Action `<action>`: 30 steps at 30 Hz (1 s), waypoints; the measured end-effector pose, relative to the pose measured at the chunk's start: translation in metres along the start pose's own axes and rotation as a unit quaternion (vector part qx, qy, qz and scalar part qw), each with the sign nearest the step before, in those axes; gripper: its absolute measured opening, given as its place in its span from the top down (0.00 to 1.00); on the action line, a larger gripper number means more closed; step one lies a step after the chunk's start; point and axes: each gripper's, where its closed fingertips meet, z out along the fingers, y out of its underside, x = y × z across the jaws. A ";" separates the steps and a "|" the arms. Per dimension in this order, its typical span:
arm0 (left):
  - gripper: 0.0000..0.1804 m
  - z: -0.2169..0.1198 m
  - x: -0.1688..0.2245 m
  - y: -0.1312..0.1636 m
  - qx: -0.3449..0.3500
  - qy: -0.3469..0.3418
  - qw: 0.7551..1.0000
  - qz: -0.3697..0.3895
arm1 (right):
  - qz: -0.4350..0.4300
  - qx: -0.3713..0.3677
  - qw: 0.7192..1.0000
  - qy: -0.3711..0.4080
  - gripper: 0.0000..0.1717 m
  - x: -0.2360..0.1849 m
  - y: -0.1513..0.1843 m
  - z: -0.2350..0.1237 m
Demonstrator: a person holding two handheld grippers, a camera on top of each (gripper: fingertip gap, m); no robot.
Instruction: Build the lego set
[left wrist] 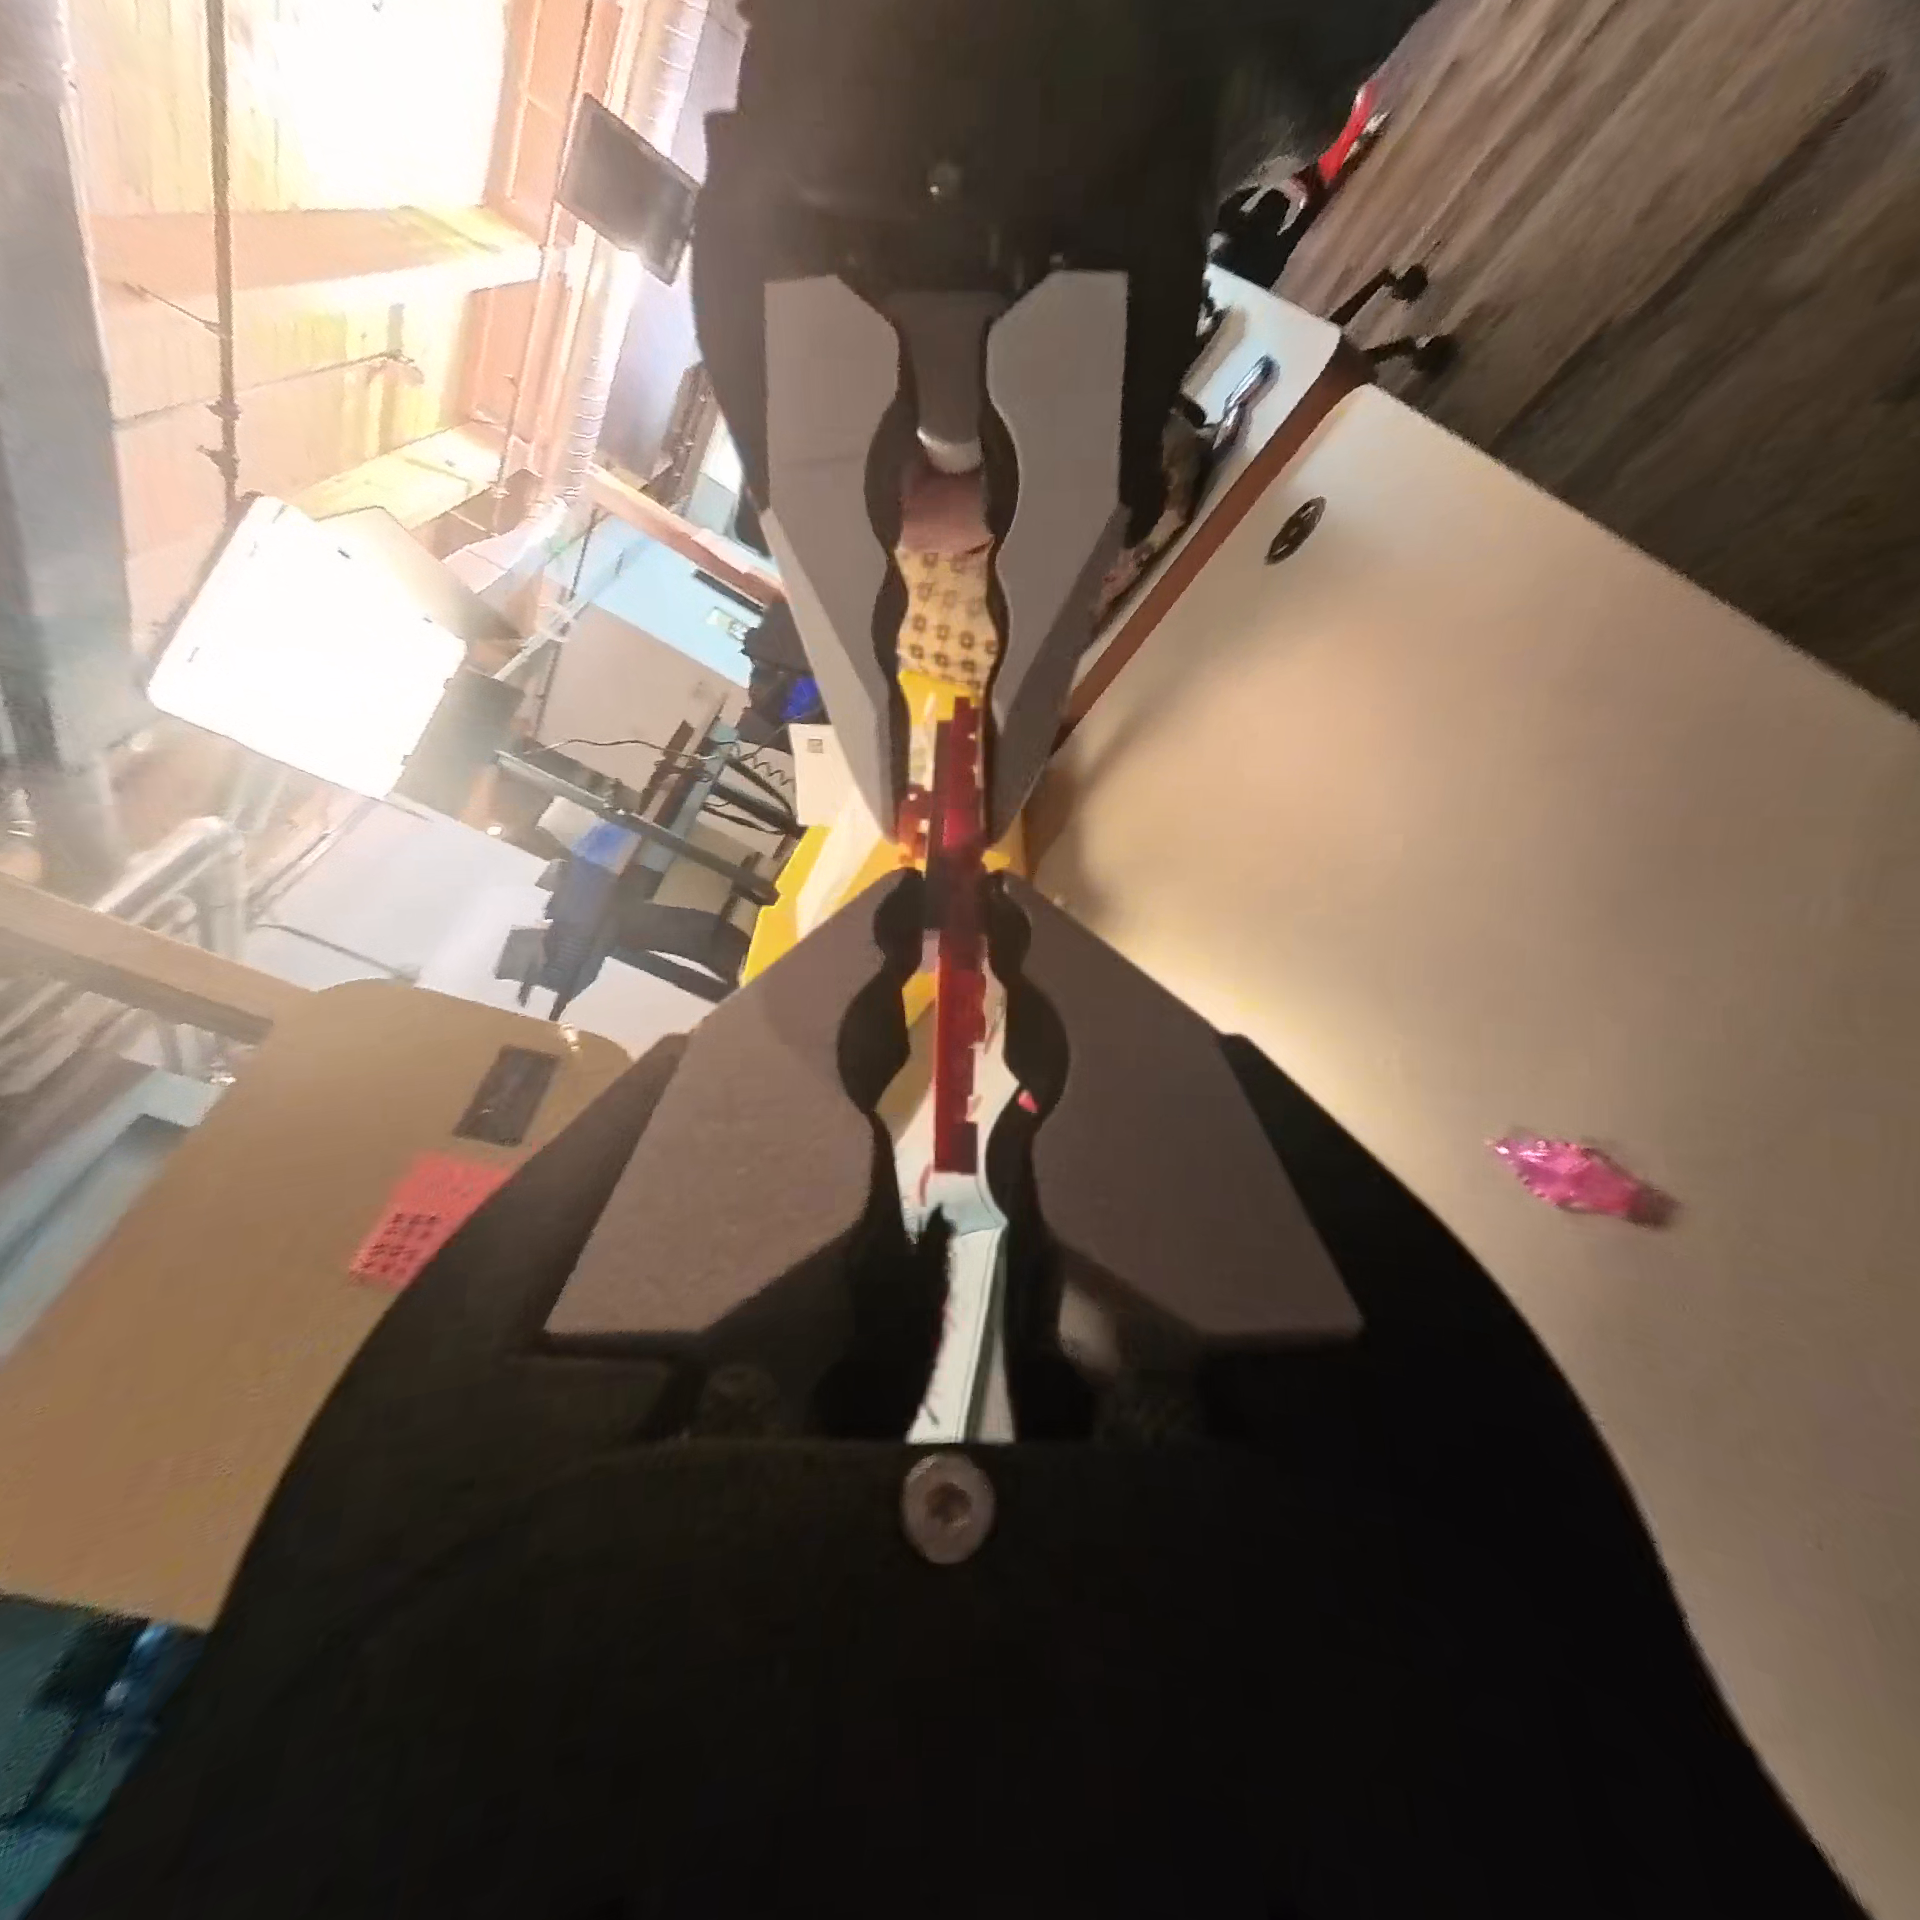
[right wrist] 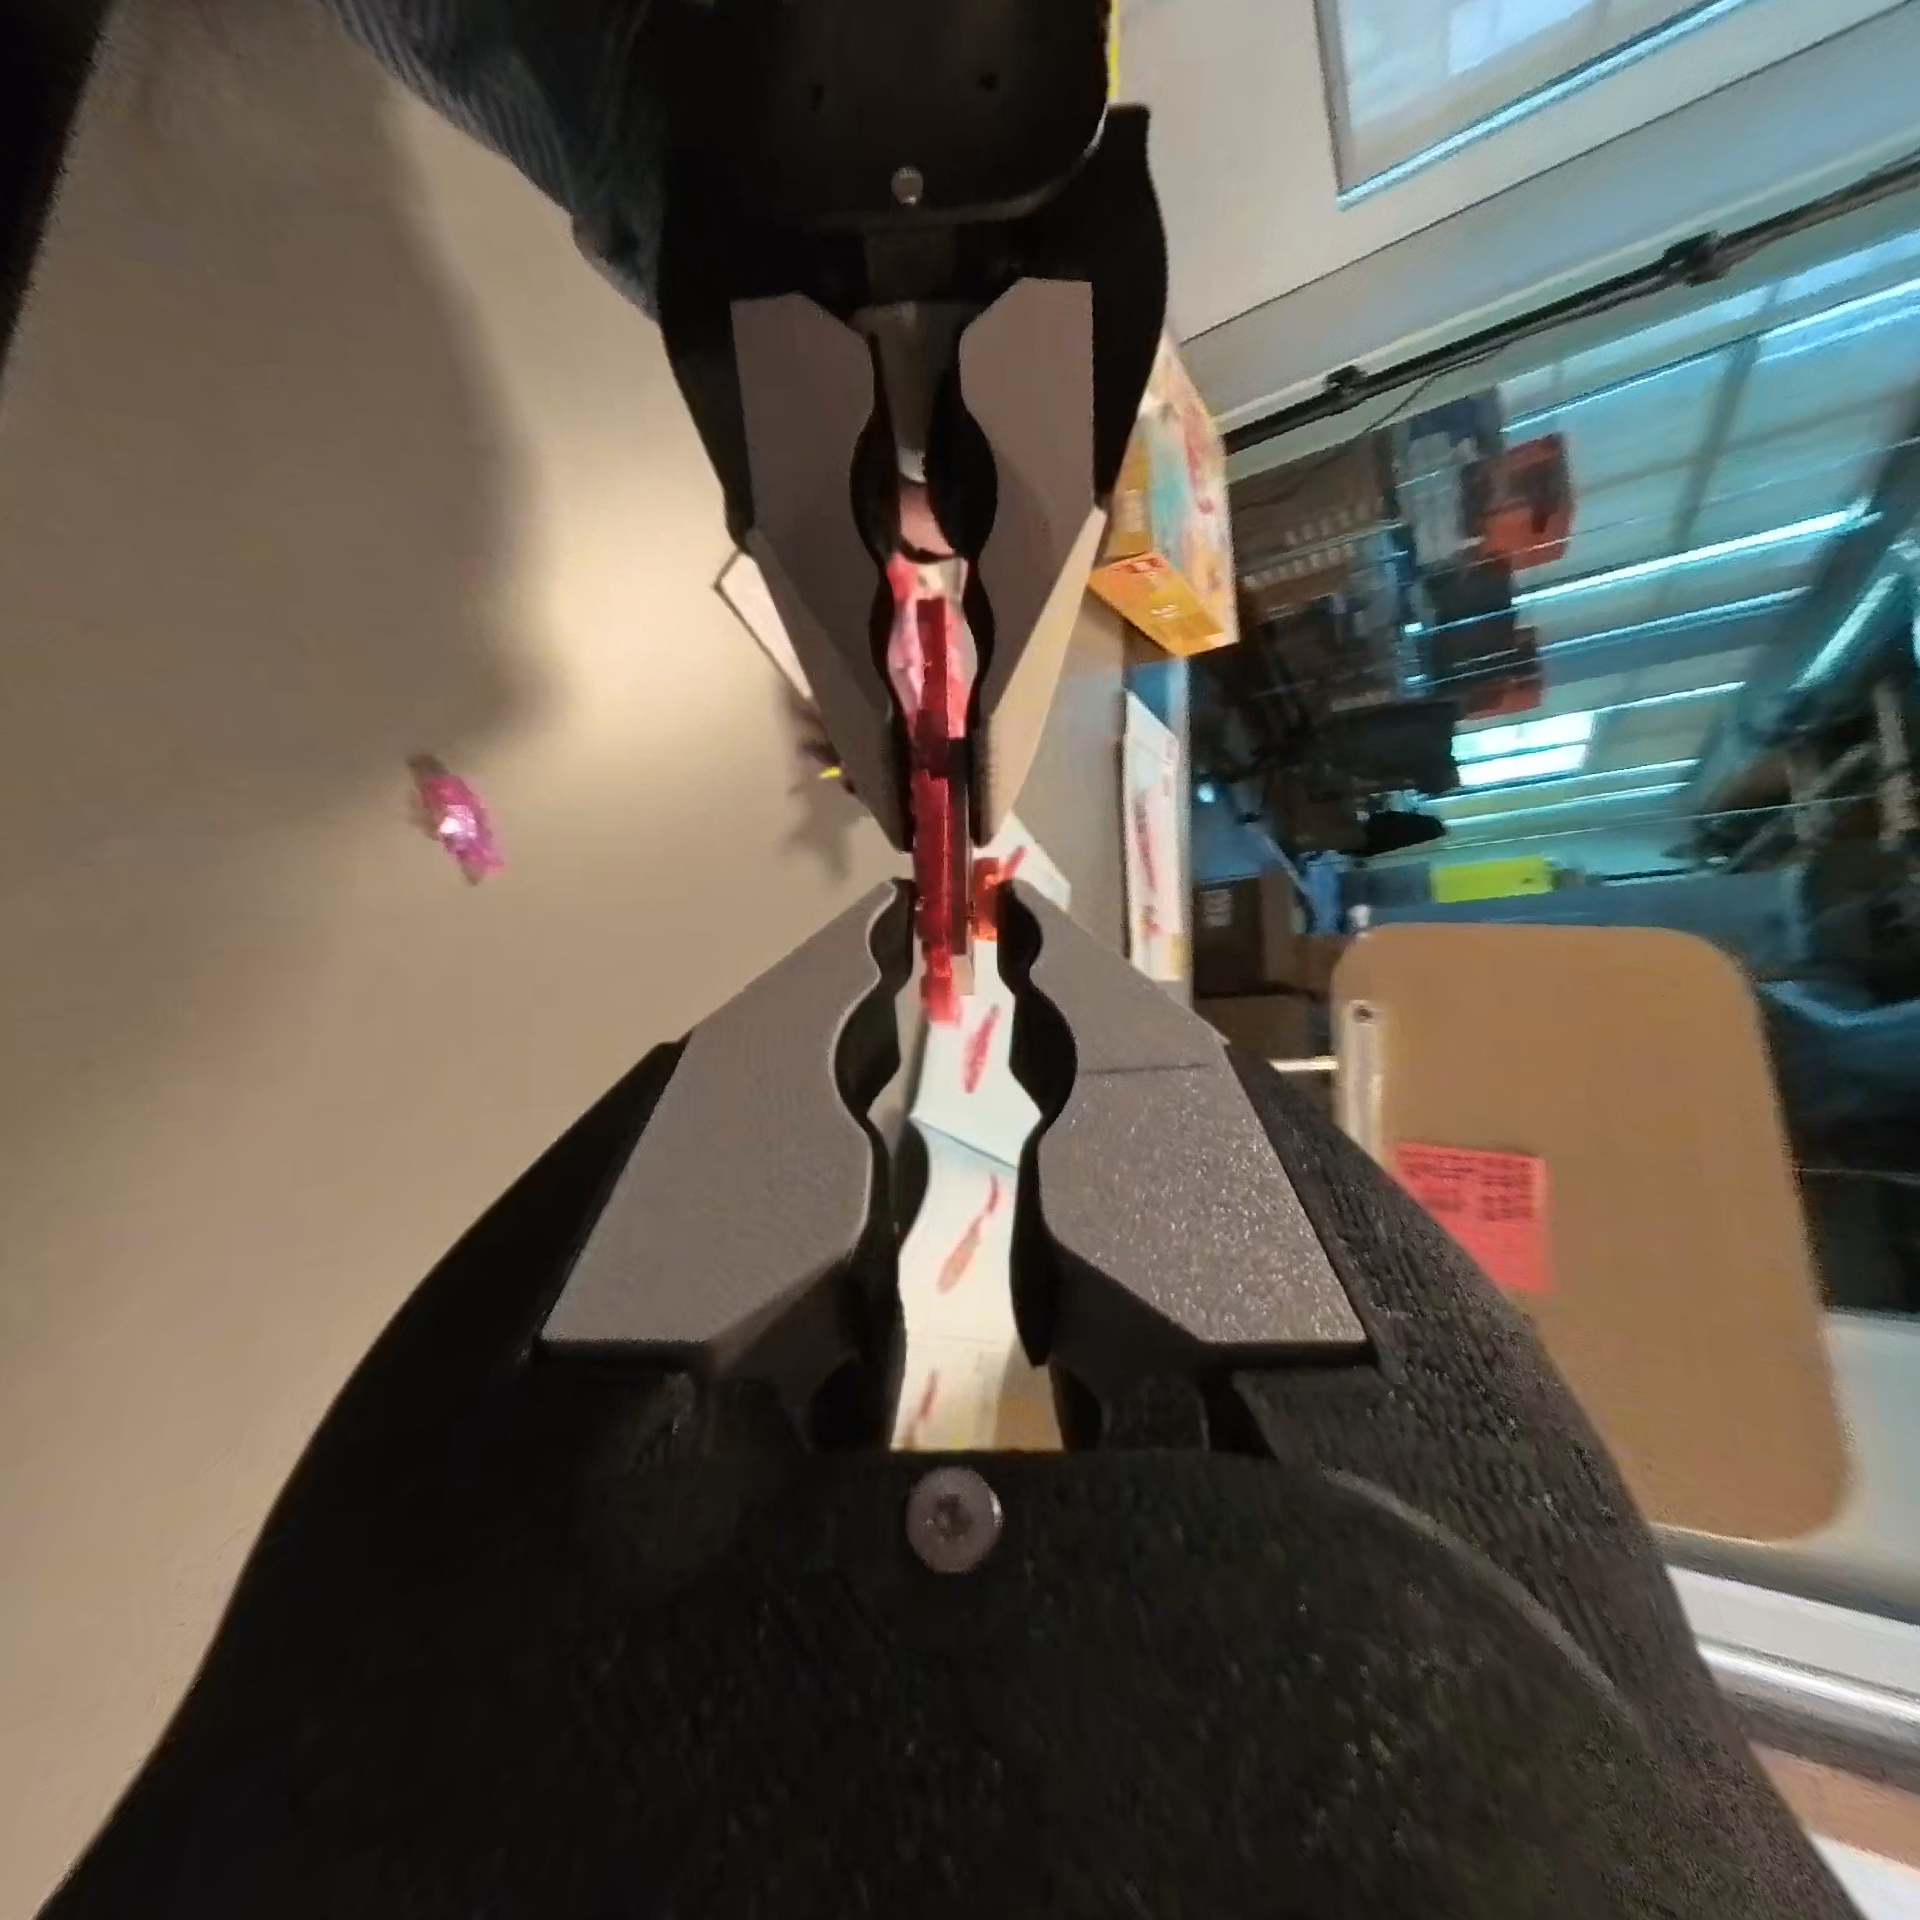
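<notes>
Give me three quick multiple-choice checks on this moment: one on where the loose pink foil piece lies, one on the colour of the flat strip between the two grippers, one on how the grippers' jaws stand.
1. Where does the crumpled pink foil wrapper lie?
A. On the pale tabletop, apart from both grippers
B. Between the left gripper's fingers
C. On the brown cardboard box

2. What colour is the thin flat notched strip that runs between the two grippers?
A. Blue
B. Red
C. Green

3. How do the two grippers' jaws stand?
A. Both wide open
B. Only one nearly closed
C. Both nearly closed around the strip

Answers:
1 A: the wrapper rests alone on the tabletop.
2 B: the strip shows red in both views.
3 C: the left gripper and the right gripper each leave only a narrow slot, filled by the strip.
</notes>
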 end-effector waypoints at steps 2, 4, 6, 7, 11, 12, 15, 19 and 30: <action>0.95 0.000 0.002 -0.003 0.010 0.010 1.000 -0.017 | 0.021 0.010 1.000 -0.020 0.93 -0.002 0.000 -0.003; 0.95 0.000 0.003 -0.006 0.021 0.019 0.999 -0.040 | 0.048 0.019 0.998 -0.036 0.93 -0.003 -0.001 -0.006; 0.95 0.000 0.004 -0.008 0.032 0.029 0.997 -0.063 | 0.063 0.030 0.996 -0.048 0.93 -0.004 -0.002 -0.008; 0.95 -0.001 0.004 -0.010 0.038 0.033 0.996 -0.075 | 0.068 0.036 0.996 -0.051 0.93 -0.004 -0.003 -0.009; 0.95 -0.004 0.001 -0.016 0.066 0.041 0.990 -0.116 | 0.096 0.065 0.991 -0.060 0.93 -0.001 -0.007 -0.012; 0.95 -0.005 0.001 -0.018 0.071 0.043 0.989 -0.122 | 0.101 0.071 0.990 -0.062 0.93 0.000 -0.008 -0.013; 0.95 -0.005 0.002 -0.019 0.073 0.044 0.989 -0.121 | 0.107 0.076 0.989 -0.068 0.93 -0.001 -0.008 -0.014; 0.95 -0.004 0.003 -0.016 0.064 0.045 0.990 -0.114 | 0.085 0.062 0.992 -0.067 0.93 -0.003 -0.006 -0.012; 0.95 0.002 0.005 0.004 -0.005 0.035 0.996 -0.087 | -0.036 -0.048 0.998 -0.033 0.92 -0.007 0.010 0.003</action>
